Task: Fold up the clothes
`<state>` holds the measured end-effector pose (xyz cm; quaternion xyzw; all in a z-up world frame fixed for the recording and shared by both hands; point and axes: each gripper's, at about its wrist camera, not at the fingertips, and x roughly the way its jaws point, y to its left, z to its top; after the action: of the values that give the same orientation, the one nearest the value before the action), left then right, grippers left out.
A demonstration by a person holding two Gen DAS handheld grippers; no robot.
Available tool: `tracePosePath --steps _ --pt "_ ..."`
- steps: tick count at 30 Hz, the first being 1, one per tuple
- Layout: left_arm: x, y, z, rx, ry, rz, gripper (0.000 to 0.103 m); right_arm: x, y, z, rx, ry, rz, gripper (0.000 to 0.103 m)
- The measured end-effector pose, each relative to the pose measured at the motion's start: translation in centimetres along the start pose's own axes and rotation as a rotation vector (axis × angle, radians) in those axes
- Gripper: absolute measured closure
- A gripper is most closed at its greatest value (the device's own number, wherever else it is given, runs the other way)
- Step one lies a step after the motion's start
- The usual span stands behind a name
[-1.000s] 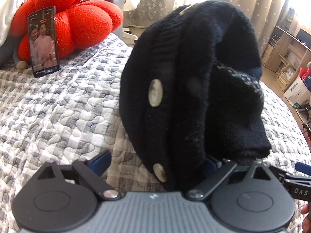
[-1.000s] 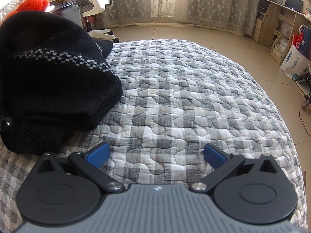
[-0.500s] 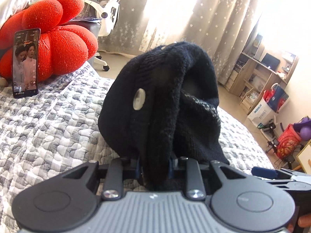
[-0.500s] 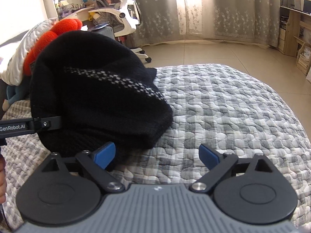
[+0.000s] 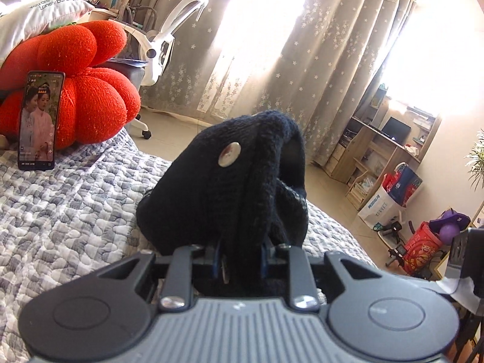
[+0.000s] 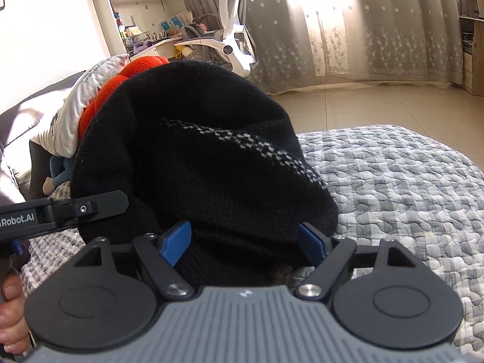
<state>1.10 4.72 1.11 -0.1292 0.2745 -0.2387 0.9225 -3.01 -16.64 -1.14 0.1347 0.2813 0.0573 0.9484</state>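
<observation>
The left gripper (image 5: pixel 240 258) is clamped on the black knitted cardigan with metal buttons (image 5: pixel 242 181), bunched on the grey checked quilted bedspread (image 5: pixel 66 211). The right gripper (image 6: pixel 243 243), just closing, brackets its hem, pads probably not yet pressing; it should bite one edge squarely. No containers hold clothes.

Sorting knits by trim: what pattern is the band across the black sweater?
A white checkered band on the black sweater, clearest in the right wrist view.

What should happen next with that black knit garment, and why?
Probably close the right gripper: its jaws have just been closing with the black garment between them, not yet clamped. The left gripper already pinches another bunch, so a second hold would let both lift it off the quilt.
</observation>
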Motion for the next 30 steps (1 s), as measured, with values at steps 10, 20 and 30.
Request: tracePosePath --steps 10,20,30 --pt "-0.4 1.0 -0.7 0.022 0.033 0.021 0.08 3.2 0.7 -0.3 0.006 0.046 0.004 0.07" --pt "-0.2 0.7 -0.8 0.041 0.041 0.039 0.079 2.4 -0.8 0.2 0.085 0.003 -0.058 0.099" --pt "-0.8 -0.8 -1.0 0.087 0.0 -0.029 0.079 1.1 -0.5 0.5 0.132 -0.014 0.004 0.038"
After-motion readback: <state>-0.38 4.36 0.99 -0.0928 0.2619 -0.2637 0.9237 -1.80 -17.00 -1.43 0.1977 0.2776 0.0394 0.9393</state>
